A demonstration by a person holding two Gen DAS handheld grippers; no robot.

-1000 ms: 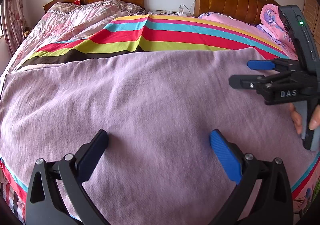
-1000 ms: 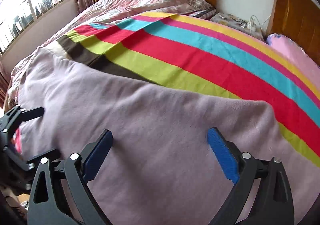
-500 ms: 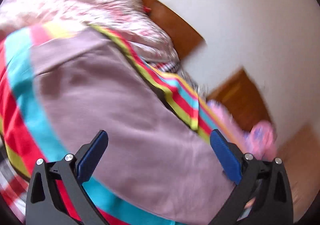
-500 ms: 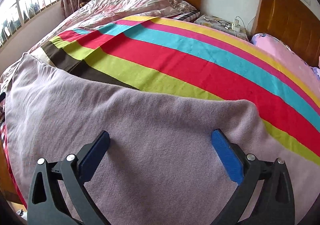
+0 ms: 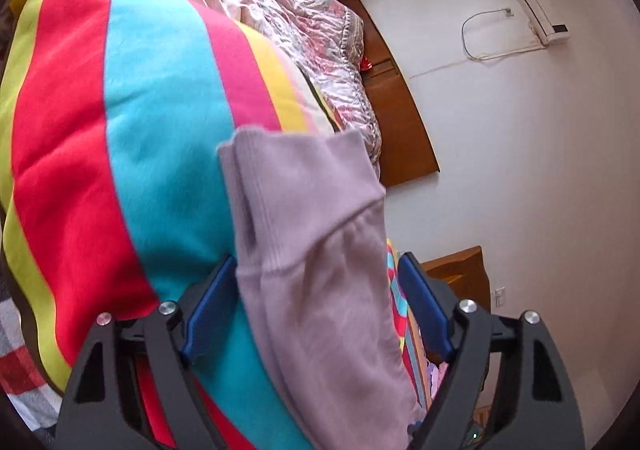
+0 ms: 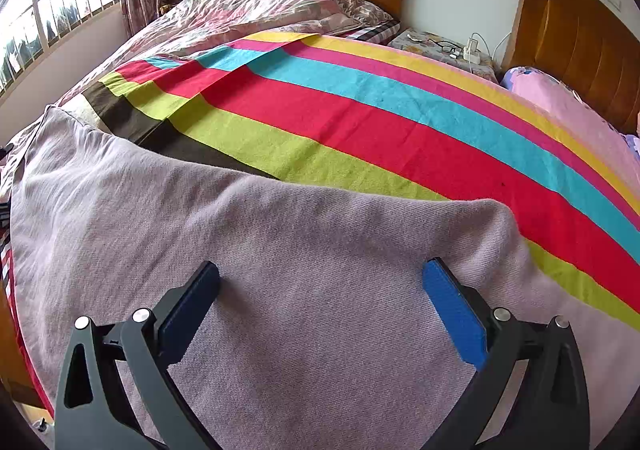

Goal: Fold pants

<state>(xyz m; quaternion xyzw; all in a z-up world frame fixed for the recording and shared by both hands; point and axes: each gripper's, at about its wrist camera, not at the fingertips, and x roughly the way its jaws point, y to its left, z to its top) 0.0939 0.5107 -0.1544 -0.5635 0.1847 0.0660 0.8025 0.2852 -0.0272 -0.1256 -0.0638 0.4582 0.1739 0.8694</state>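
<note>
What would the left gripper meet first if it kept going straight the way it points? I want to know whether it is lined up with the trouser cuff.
Probably the lilac pants: the leg already lies between the left gripper jaws, which have just been closing, and its ribbed cuff sits directly ahead. Depth is hard to judge here.

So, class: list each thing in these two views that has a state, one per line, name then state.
pants: spread flat on the blanket, not yet folded
pants cuff: between the left gripper's jaws, not yet pinched
left gripper: open, jaws just closing
right gripper: open above the pants
striped blanket: spread out, one corner folded over
</note>
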